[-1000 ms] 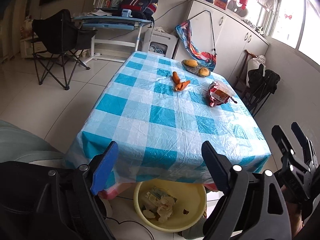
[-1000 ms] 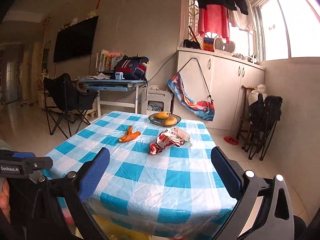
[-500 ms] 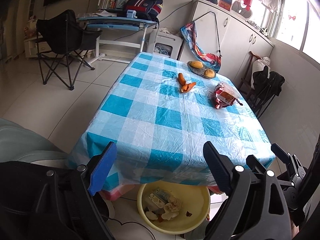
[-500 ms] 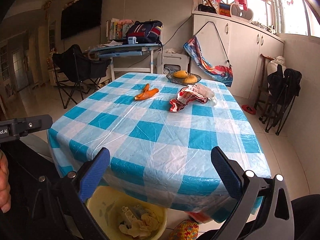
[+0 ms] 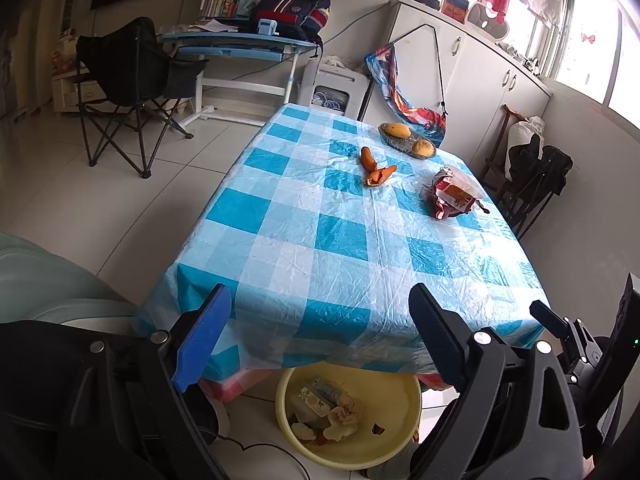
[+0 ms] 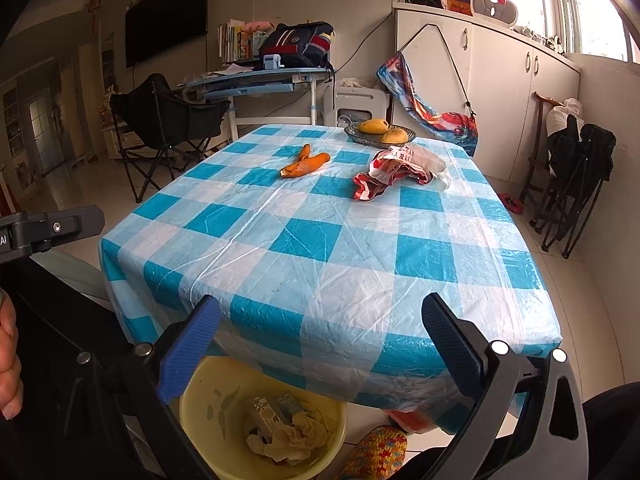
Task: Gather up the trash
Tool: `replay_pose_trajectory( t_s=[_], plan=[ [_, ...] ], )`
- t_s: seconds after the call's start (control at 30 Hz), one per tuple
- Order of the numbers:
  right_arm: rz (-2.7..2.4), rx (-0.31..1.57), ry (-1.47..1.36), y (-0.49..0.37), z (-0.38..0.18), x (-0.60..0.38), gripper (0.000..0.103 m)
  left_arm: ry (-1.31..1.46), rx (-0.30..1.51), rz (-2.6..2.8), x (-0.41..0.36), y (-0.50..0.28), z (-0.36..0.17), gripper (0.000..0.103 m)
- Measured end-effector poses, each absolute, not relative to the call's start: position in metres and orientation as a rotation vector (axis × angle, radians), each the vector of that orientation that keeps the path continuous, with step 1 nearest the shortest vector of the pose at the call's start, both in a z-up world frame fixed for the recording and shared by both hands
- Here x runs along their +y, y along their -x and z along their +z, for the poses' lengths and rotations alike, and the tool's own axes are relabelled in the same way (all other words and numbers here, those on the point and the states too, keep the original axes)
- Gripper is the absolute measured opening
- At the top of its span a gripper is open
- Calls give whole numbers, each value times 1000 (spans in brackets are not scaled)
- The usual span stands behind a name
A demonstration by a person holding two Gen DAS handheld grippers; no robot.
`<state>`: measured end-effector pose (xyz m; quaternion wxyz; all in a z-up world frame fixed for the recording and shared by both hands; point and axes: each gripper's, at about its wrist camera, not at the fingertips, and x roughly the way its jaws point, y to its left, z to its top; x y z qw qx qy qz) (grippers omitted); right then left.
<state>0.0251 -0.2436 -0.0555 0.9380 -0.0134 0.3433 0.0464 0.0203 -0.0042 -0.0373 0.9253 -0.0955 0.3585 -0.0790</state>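
Orange peel (image 5: 374,168) (image 6: 304,163) and a crumpled red-and-white wrapper (image 5: 450,196) (image 6: 394,170) lie on the far half of the blue-checked table (image 5: 340,248) (image 6: 320,248). A yellow basin (image 5: 394,436) (image 6: 196,416) with a carton and crumpled paper stands on the floor under the table's near edge. My left gripper (image 5: 320,328) is open and empty above the near edge. My right gripper (image 6: 320,336) is open and empty, beside it.
A dish of mangoes (image 5: 406,138) (image 6: 380,130) sits at the table's far end. A black folding chair (image 5: 128,80) and a desk (image 5: 240,46) stand at the left, white cabinets (image 5: 480,64) at the back, a folded black chair (image 6: 572,184) at the right.
Both grippers tilted downward, so the table sits lower and nearer in view and the yellow basin now shows in the right wrist view. Both stayed open.
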Motion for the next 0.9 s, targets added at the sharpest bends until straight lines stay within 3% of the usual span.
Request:
replay_pose_trajectory(
  t_s=[0.9],
  plan=[
    [117,770,18,-28,-65,-239,97,204,729,-158,-2,-21,-37,88]
  ],
)
